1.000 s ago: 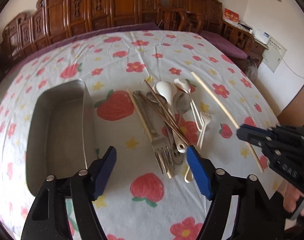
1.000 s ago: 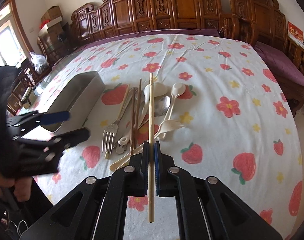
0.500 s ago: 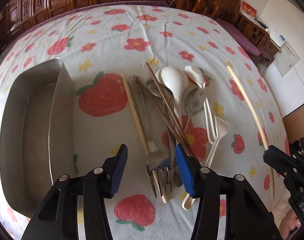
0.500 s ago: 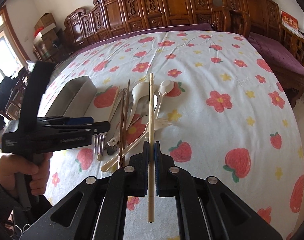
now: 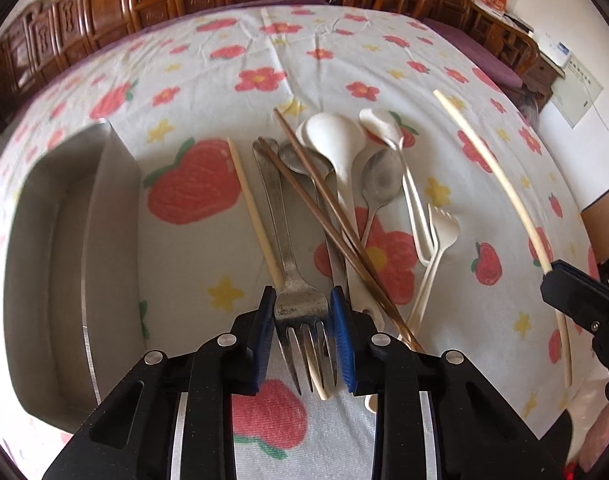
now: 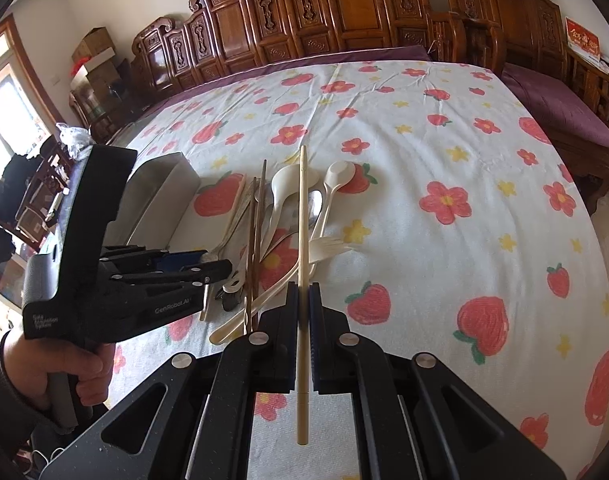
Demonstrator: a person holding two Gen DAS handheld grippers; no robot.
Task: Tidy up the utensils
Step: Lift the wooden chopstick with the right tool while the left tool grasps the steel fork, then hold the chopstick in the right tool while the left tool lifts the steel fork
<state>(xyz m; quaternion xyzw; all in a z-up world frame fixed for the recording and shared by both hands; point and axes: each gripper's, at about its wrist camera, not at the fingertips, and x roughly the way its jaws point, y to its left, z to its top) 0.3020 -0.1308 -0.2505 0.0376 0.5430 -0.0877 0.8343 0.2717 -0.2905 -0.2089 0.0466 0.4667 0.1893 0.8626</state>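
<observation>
Closure of the left claw [image 5: 302, 334] is the change: a second ago its blue pads stood wide apart above the pile, and now they sit against both edges of the metal fork [image 5: 300, 308], at the shoulder just behind the tines. Whether they already pinch it or only touch cannot be told; the fork lies flat on the worktop [image 5: 384, 56], not yet lifted. A pale chopstick [image 5: 253, 208] passes under the tines and lies between the pads too, so it may come up with the fork. Judgement: the grasp step on the fork is under way, transfer to the metal tray [image 5: 52, 240] remains.

Tray sits just left of the pile, open side up, nothing visible in it. Pile also holds brown chopsticks [image 5: 324, 216], white spoons [image 5: 336, 140], a metal spoon [image 5: 380, 180] and a plastic fork [image 5: 440, 236].

Left claw pose: low, pointing forward along the fork handle, nearly level with the cloth.

Right claw [image 6: 303, 332]: raised beside the pile, pads clamped on a second pale chopstick [image 6: 302, 240], which points forward over the utensils.
</observation>
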